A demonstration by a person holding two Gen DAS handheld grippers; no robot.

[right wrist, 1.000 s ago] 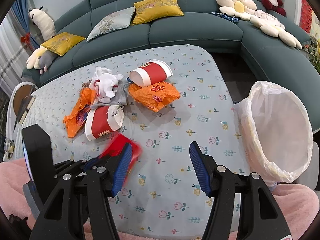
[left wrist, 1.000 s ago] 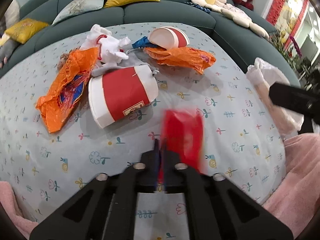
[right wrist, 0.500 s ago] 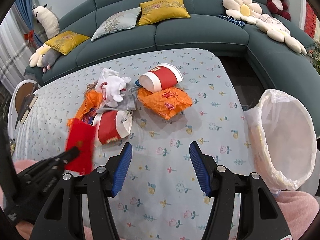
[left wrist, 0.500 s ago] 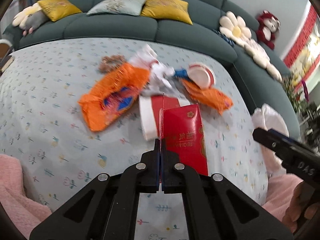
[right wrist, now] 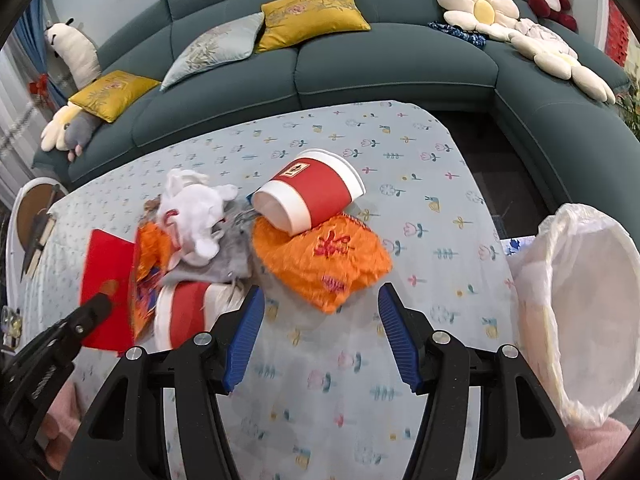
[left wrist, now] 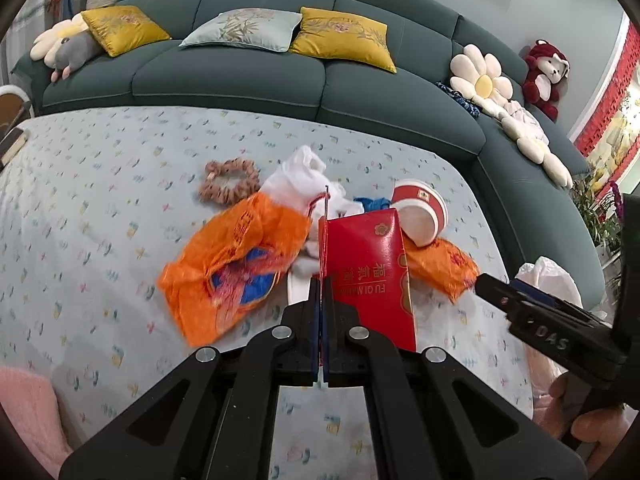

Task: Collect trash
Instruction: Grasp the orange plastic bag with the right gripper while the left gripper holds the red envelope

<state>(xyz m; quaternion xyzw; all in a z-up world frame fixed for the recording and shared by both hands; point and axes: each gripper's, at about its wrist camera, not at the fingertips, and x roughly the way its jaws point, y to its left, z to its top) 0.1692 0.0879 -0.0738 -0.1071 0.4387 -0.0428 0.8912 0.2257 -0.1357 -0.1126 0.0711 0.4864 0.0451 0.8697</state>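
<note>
My left gripper (left wrist: 322, 280) is shut on a red envelope (left wrist: 370, 272) and holds it upright above the table; the envelope shows at the left of the right wrist view (right wrist: 106, 280). My right gripper (right wrist: 320, 320) is open and empty above the table's near side. Trash lies in a pile: a red paper cup on its side (right wrist: 312, 194), an orange wrapper (right wrist: 324, 260), a second orange wrapper (left wrist: 236, 264), a second red cup (right wrist: 188, 312), white crumpled tissue (right wrist: 196, 212). A white-lined trash bin (right wrist: 588, 320) stands at the right.
The table wears a pale floral cloth (right wrist: 400, 152). A brown scrunchie (left wrist: 228, 180) lies behind the pile. A teal sofa (left wrist: 240, 68) with cushions and plush toys wraps the far side. A pink sleeve (left wrist: 24, 412) shows at the lower left.
My left gripper has lifted the red envelope off the table and raised it, moving back and left. My right gripper stays open and has edged forward toward the pile.
</note>
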